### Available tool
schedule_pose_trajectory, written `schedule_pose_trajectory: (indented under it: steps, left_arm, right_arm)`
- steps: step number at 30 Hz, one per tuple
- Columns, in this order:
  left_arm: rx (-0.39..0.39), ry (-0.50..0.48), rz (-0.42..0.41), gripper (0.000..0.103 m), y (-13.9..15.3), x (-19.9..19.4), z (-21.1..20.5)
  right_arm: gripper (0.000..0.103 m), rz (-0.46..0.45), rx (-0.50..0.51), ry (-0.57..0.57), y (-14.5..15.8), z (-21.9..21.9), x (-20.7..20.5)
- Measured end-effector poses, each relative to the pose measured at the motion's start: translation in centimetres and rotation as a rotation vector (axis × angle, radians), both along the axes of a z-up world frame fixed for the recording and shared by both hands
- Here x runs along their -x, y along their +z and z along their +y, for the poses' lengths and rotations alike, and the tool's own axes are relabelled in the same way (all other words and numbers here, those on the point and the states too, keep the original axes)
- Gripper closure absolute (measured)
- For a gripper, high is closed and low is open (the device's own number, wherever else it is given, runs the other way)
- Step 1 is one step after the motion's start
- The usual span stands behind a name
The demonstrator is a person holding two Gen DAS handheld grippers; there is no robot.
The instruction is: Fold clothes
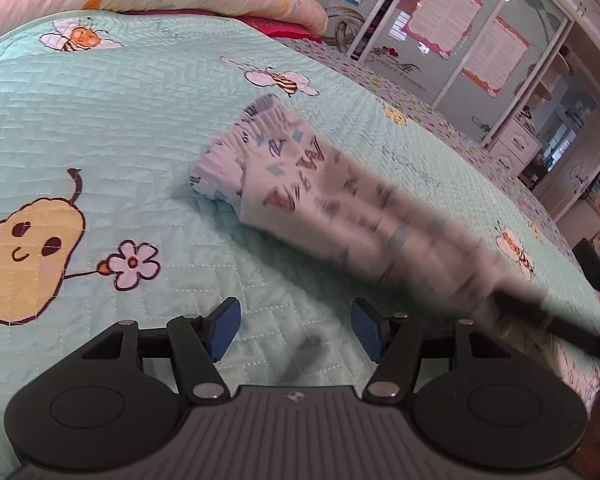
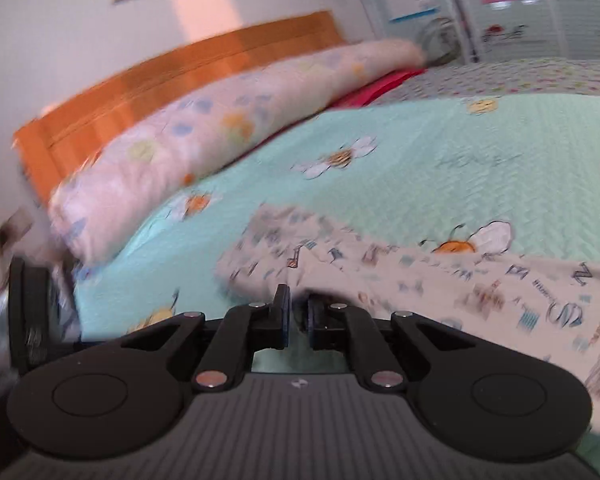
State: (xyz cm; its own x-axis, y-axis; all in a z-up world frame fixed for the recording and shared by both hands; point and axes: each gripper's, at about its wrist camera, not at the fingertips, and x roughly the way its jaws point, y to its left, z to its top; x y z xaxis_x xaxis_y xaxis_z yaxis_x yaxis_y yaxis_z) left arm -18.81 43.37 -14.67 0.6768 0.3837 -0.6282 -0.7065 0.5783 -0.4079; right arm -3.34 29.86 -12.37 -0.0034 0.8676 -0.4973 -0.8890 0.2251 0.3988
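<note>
A white garment [image 1: 284,176] printed with letters lies on the mint quilt [image 1: 140,120]. Its gathered waistband is at the far end and its near part is lifted and blurred. My left gripper [image 1: 296,326] hovers open over bare quilt just short of the garment, with nothing between its blue pads. In the right wrist view the garment [image 2: 460,292] spreads to the right. My right gripper [image 2: 297,316] is shut on its near edge, with a fold of cloth pinched between the pads. A blurred dark bar [image 1: 556,316] meets the lifted end of the garment in the left wrist view.
A rolled floral duvet [image 2: 204,148] lies along the orange wooden headboard [image 2: 180,68]. Beyond the quilt's far edge are glass sliding doors with posters [image 1: 460,40] and white drawers [image 1: 516,148]. A black round device part [image 2: 30,316] shows at the left edge.
</note>
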Motion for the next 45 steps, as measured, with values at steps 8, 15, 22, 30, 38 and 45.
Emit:
schedule_pose_trajectory:
  steps: [8, 15, 22, 30, 38, 45]
  left_arm:
    - [0.040, 0.038, -0.021, 0.039, 0.5, 1.2, 1.3]
    - [0.065, 0.104, -0.042, 0.039, 1.8, 0.5, 4.7]
    - [-0.183, 0.019, 0.065, 0.038, 4.2, -0.8, 7.4]
    - [-0.112, -0.161, 0.077, 0.048, 1.7, -3.4, 10.2]
    - [-0.035, -0.152, -0.050, 0.095, 3.0, 0.1, 12.2]
    - [0.062, -0.253, -0.032, 0.093, -0.7, 2.2, 12.0]
  right_arm:
    - [0.064, 0.024, -0.092, -0.049, -3.1, -1.2, 0.2]
    - [0.101, 0.029, -0.058, 0.024, -2.9, -1.0, 0.3]
    - [0.098, 0.081, -0.033, -0.037, -5.4, -1.1, -0.9]
    - [0.095, 0.167, -0.044, -0.063, -6.4, -1.4, -1.9]
    - [0.101, 0.102, -0.088, -0.030, -4.2, -2.2, -0.7]
    - [0.101, 0.141, -0.037, -0.055, -6.2, -2.7, -0.1]
